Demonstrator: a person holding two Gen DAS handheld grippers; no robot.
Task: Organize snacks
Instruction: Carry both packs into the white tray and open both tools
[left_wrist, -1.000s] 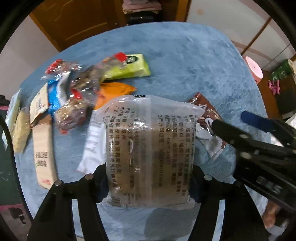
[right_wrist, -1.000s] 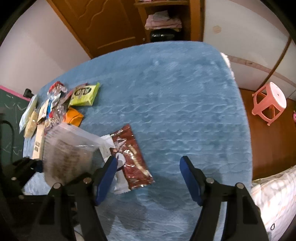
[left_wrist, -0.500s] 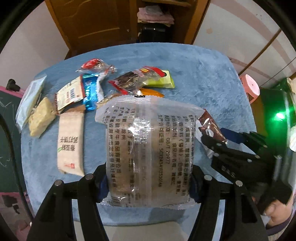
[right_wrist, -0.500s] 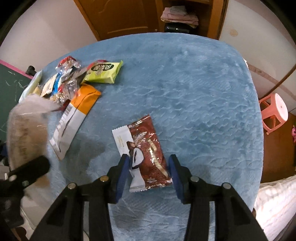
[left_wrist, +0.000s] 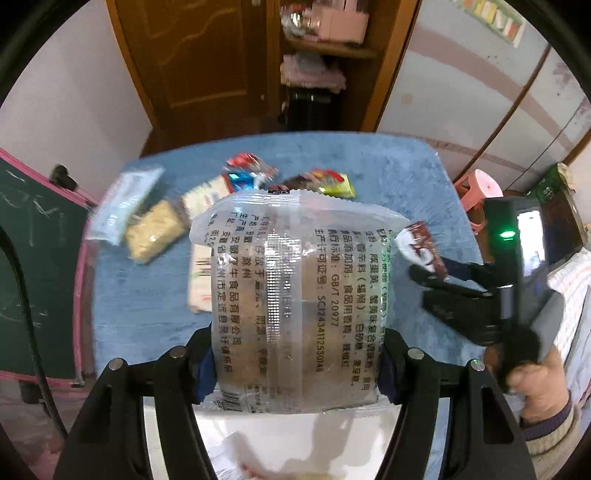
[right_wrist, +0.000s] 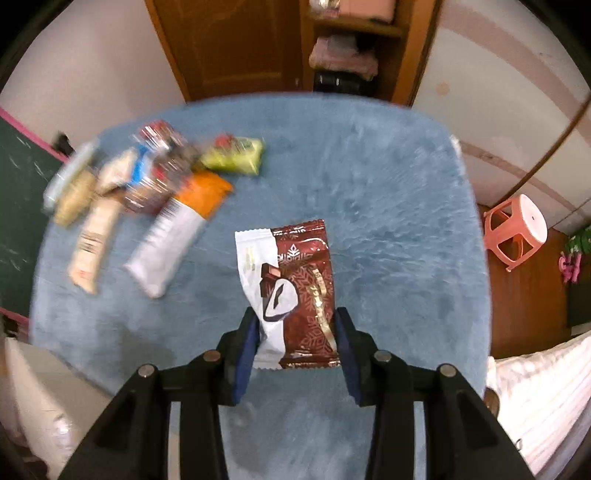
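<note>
Left gripper (left_wrist: 295, 363): we hold it clamped on the clear cake packet (left_wrist: 291, 295), centre frame.
Right gripper (right_wrist: 295, 339): pinching the brown chocolate packet (right_wrist: 295, 284), lifted above the worktop (right_wrist: 388, 184).
Risk: we judge slick wrappers could slip out mid-swing.
Pile (right_wrist: 147, 184): upper left.

left gripper (left_wrist: 295, 363): held above the table, both blue pads pressed on the sides of a clear packet (left_wrist: 295, 295) | right gripper (right_wrist: 295, 343): fingers narrowed, clamped on a brown-and-white packet (right_wrist: 291, 288), lifted | right hand (left_wrist: 539, 384): wraps the handle behind the right gripper, sleeve cuff visible
</note>
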